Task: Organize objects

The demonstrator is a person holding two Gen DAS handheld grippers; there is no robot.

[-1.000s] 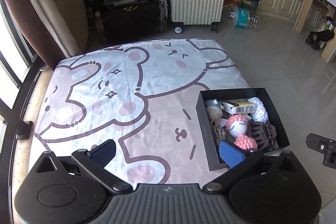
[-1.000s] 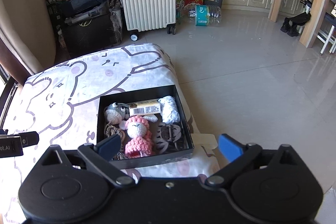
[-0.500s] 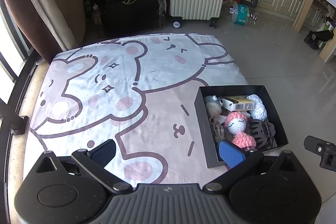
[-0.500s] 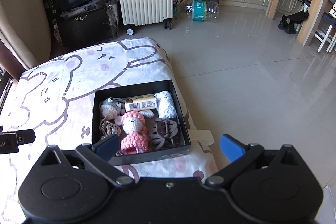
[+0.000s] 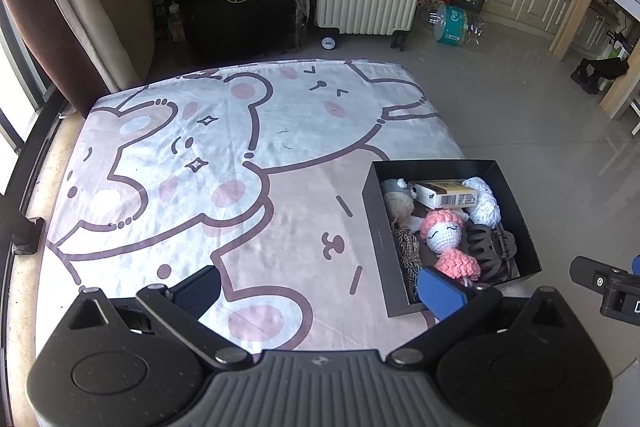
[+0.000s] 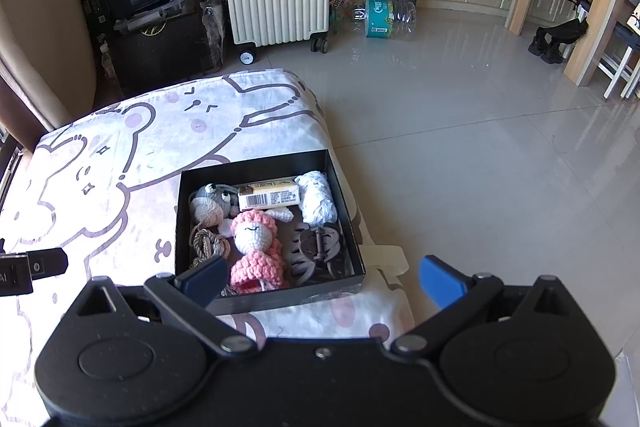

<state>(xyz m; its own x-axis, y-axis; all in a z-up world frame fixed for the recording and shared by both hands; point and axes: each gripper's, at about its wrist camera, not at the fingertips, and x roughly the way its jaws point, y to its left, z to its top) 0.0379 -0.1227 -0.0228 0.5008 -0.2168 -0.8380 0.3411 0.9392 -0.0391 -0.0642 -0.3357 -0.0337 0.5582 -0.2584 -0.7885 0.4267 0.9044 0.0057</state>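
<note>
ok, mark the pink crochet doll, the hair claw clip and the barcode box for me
pink crochet doll point(image 6: 253, 235), right wrist view, on its white face.
hair claw clip point(image 6: 318, 241), right wrist view, on its hinge.
barcode box point(image 6: 276, 197), right wrist view, on its front side.

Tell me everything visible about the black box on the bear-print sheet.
The black box is a shallow, open, matte tray that looks like cardboard, lying flat near the sheet's edge. It holds a pink crochet doll, a grey crochet toy, a barcoded carton, a white knit piece, a dark hair clip and a woven knot. Neither claw touches it.
</note>
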